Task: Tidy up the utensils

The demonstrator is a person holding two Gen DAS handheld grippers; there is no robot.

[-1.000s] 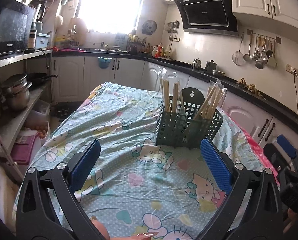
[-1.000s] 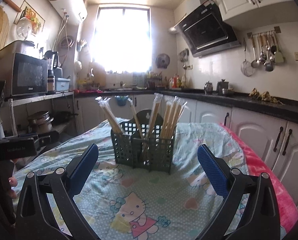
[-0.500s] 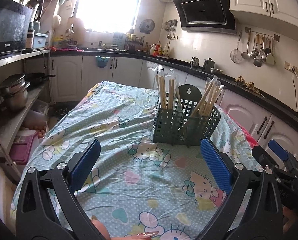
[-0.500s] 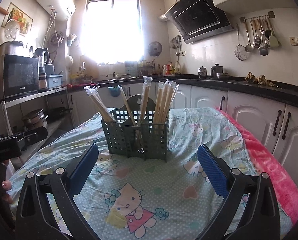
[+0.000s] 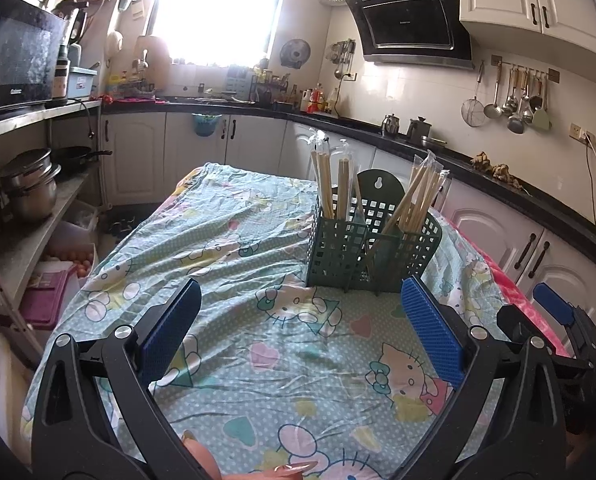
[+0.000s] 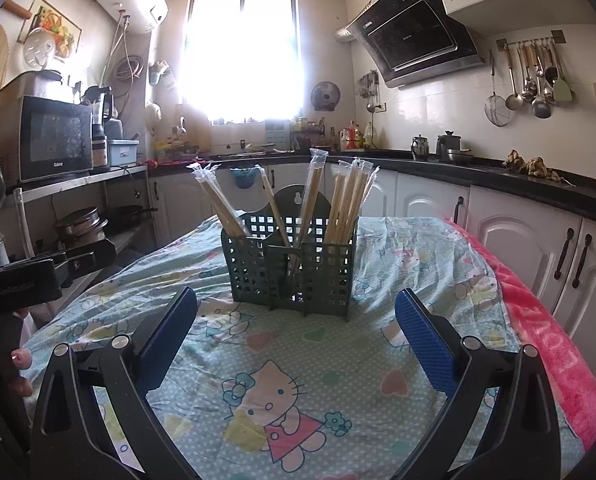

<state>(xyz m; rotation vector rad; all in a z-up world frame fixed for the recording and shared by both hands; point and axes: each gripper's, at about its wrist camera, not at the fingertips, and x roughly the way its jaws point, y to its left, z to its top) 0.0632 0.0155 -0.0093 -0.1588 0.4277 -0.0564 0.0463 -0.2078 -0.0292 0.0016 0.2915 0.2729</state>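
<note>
A dark green plastic utensil caddy (image 6: 292,270) with lattice walls stands upright on a table covered by a pale blue cartoon-cat tablecloth (image 6: 282,396). The caddy is split into compartments, and behind them rises a rounded back tab with a hanging hole. Pairs of wooden chopsticks in clear plastic sleeves (image 6: 344,204) stand inside, tips up. Seen from the right gripper's side, one bundle leans out to the left in the left compartment (image 6: 220,206), one or two sleeves tilt through the middle, and a thicker bunch fills the right compartment. From the left gripper's camera the same caddy (image 5: 372,250) shows two groups of chopsticks (image 5: 332,186): one nearly upright, the other fanning outward to the right.

The left gripper (image 5: 298,334) hovers low over the cloth, its blue-padded fingers (image 5: 432,336) spread wide with nothing between them. The right gripper (image 6: 296,334) is likewise spread wide and empty, its blue pads (image 6: 424,338) framing the caddy, which sits just beyond the fingertips, apart from them.

To the left, an open shelf holds stacked metal pots (image 5: 30,186) and a microwave (image 6: 54,138) sits above. Ladles and a strainer hang on a wall rail (image 6: 530,80) at right, over a dark countertop carrying a kettle (image 6: 420,147).
</note>
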